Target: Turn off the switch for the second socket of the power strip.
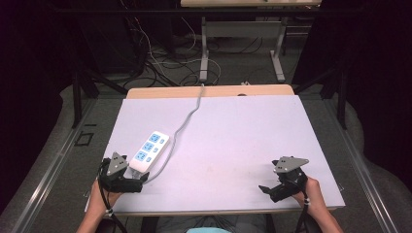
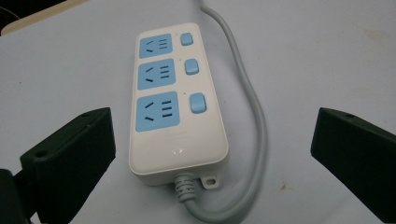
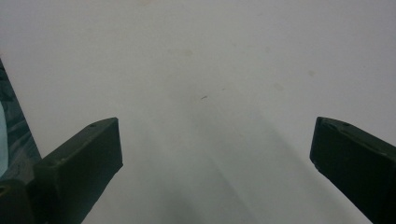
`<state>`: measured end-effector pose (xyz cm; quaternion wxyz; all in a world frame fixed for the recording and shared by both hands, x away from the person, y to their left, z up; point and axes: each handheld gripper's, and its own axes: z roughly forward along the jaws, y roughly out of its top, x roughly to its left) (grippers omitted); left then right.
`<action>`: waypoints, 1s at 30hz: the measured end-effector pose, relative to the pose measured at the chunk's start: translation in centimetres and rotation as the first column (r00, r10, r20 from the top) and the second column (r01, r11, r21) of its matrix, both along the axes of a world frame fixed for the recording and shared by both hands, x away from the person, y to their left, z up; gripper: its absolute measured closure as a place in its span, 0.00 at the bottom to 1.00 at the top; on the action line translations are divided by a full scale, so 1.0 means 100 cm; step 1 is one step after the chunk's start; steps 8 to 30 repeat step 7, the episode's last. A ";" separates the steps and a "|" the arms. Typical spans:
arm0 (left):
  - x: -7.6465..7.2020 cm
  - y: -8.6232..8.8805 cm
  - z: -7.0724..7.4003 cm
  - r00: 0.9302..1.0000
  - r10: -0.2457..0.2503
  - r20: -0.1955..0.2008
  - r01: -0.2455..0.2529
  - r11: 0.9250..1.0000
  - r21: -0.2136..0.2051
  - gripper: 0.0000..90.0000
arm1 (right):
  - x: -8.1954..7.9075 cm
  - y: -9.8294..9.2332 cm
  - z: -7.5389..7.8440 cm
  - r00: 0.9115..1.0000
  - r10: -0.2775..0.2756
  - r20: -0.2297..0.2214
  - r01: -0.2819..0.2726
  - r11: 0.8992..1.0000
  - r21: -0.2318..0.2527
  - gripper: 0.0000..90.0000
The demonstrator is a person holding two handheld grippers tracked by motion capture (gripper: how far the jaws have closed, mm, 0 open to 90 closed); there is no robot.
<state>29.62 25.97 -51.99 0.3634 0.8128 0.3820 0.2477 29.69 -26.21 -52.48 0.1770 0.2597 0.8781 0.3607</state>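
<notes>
Your left gripper sits at the near left of the table, jaws spread wide and holding nothing. The power strip lies flat on the white sheet just ahead of it, cord end toward you, three blue sockets facing up with a blue switch beside each one. In the left gripper view the strip's near end sits between the two jaws but neither jaw touches it, there's clear sheet on both sides. The grey cord leaves the near end, loops round the right side of the strip and runs off over the far edge of the table.

Your right gripper is at the near right corner, well apart from the strip, jaws wide open too, with bare sheet between them in the right gripper view.

So you're at the very start as I read it: approach to the strip is lined up, no grasp made, nothing lifted or shifted. All three switches look the same, can't tell on or off from this angle. Left to do: close in on the strip or press a switch, whichever you're after, and bring the right hand in if it's needed
</notes>
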 end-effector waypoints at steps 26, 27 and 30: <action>-0.005 0.000 -0.001 1.000 0.000 -0.004 0.000 1.000 -0.004 0.00 | 0.000 0.000 0.000 1.000 0.002 -0.001 -0.002 1.000 0.000 0.02; -0.005 0.000 -0.001 1.000 0.000 -0.004 0.000 1.000 -0.004 0.00 | 0.000 0.000 0.000 1.000 0.002 -0.001 -0.002 1.000 0.000 0.02; -0.005 0.000 -0.001 1.000 0.000 -0.004 0.000 1.000 -0.004 0.00 | 0.000 0.000 0.000 1.000 0.002 -0.001 -0.002 1.000 0.000 0.02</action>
